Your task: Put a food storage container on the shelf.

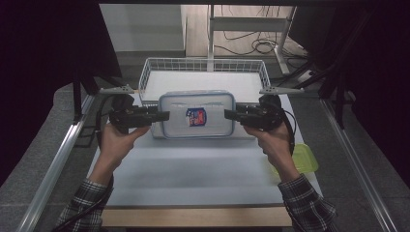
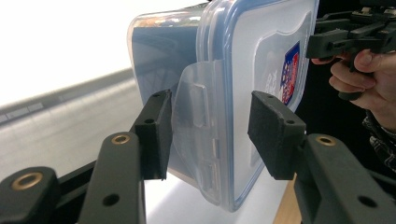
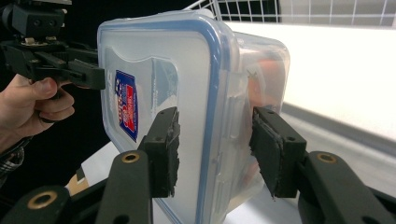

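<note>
The person's left hand [image 1: 118,137] came in from the bottom left of the high view, forearm in a plaid sleeve angled up and inward, holding the left gripper [image 1: 162,115] level and pointing right. Its jaws stood part open, closed on the left end of the clear rectangular plastic container with a blue-rimmed lid and a red-and-blue label [image 1: 197,115]. In the left gripper view the black pads [image 2: 156,135] straddled the clear latch flap [image 2: 198,135] at that end; one pad pressed the container's body, while contact of the other pad with the lid was hard to make out.

The container hung between both grippers above the white table top [image 1: 193,169], just in front of the white wire basket [image 1: 203,65].

The right hand [image 1: 270,140] mirrored the left, holding the right gripper [image 1: 231,114] level and pointing left, its jaws part open and clamped on the container's right end. In the right gripper view something orange inside was blurred by the wall. A yellow-green plastic lid [image 1: 304,159] lay partly hidden behind the right forearm.
</note>
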`<state>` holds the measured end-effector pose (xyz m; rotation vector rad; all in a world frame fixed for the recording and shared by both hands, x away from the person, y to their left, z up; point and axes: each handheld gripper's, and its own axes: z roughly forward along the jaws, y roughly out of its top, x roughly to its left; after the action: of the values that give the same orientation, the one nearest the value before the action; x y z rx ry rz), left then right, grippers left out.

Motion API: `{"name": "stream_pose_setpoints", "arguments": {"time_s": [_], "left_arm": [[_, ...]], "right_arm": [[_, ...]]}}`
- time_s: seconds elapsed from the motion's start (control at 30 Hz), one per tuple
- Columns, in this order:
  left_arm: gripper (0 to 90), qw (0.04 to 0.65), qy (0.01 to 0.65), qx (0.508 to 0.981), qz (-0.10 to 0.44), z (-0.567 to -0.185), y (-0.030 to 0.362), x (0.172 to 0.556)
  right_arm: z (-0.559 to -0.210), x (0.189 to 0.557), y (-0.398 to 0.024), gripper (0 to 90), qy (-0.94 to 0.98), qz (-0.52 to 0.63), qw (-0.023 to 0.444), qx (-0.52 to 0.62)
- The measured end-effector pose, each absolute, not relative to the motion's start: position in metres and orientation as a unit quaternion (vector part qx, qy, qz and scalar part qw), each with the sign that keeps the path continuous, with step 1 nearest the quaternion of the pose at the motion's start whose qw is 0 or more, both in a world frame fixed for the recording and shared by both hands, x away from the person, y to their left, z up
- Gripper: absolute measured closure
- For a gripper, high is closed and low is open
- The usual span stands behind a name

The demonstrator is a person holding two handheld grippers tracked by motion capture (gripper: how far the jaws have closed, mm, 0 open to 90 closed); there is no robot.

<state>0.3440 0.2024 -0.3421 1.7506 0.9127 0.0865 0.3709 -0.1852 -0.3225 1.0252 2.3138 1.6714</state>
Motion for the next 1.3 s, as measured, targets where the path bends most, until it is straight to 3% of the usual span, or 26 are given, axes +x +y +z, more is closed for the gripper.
{"name": "stream_pose_setpoints", "arguments": {"time_s": [0.63, 1.3], "left_arm": [[51.0, 0.561, 0.386, 0.731, 0.045, -0.304, 0.207, 0.386], [50.7, 0.570, 0.408, 0.713, 0.031, -0.306, 0.204, 0.423]], "right_arm": [[-0.293, 0.409, -0.182, 52.5, 0.747, 0.567, 0.058, 0.342], [-0.287, 0.446, -0.182, 51.5, 0.736, 0.566, 0.055, 0.368]]}}
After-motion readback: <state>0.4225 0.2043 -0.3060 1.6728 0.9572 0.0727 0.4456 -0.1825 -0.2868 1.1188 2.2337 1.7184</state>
